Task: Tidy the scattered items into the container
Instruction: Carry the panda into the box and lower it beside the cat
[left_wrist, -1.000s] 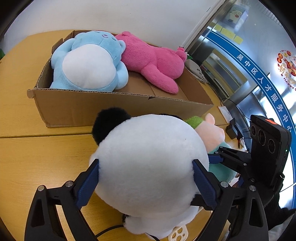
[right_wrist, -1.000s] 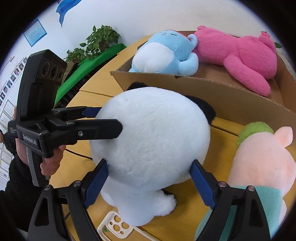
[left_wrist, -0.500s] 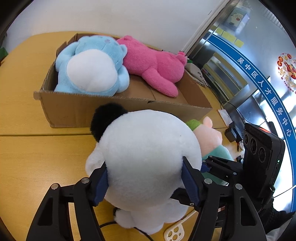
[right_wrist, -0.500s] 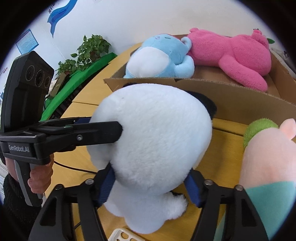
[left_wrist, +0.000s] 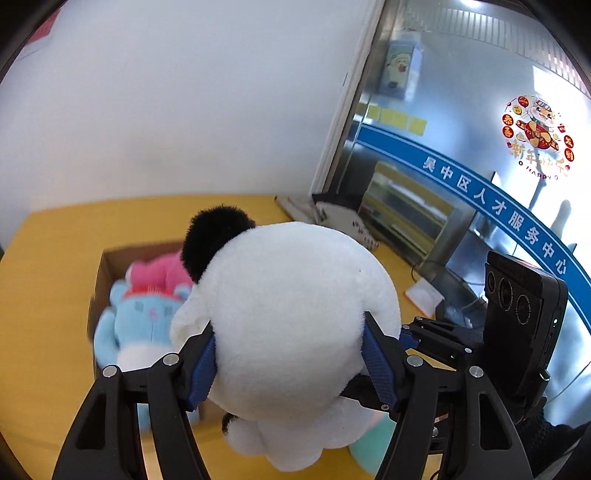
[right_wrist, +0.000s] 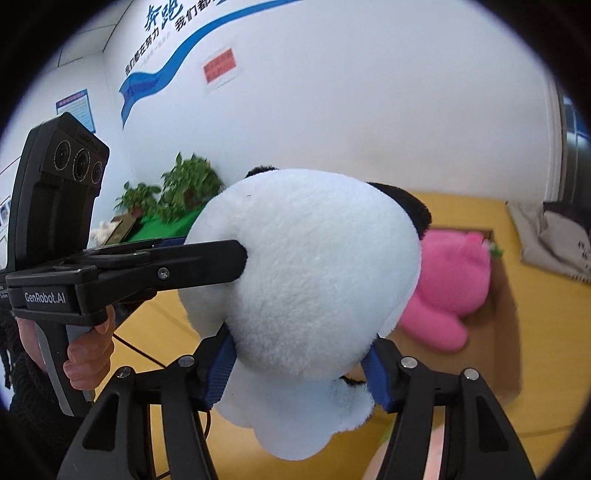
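Plush panda: a large white panda toy (left_wrist: 295, 325) with black ears is held in the air between both tools, above and on the near side of the cardboard box (left_wrist: 105, 266) on the yellow tabletop (left_wrist: 44, 295).
Left hand-held gripper (left_wrist: 291, 363): its blue pads are pressed into the toy's flanks, the jaws kept about two-thirds open by the plush bulk.
Right hand-held gripper (right_wrist: 301, 363): it is clamped on the same toy from the other side, the jaws roughly half open, the fur dented at each pad.
Handling: the toy is judged light, soft and squashy, not fragile; a hold across the widest part of the round body is judged safest, since fur compresses and can slip.
Box contents: a blue plush (left_wrist: 136, 317) and a pink plush (right_wrist: 450, 280) are seen lying inside, beyond and below the grippers.
Change since a second ago: the panda has been lifted off the tabletop, both sets of jaws have been narrowed onto it, and the box is now seen lower and farther off.
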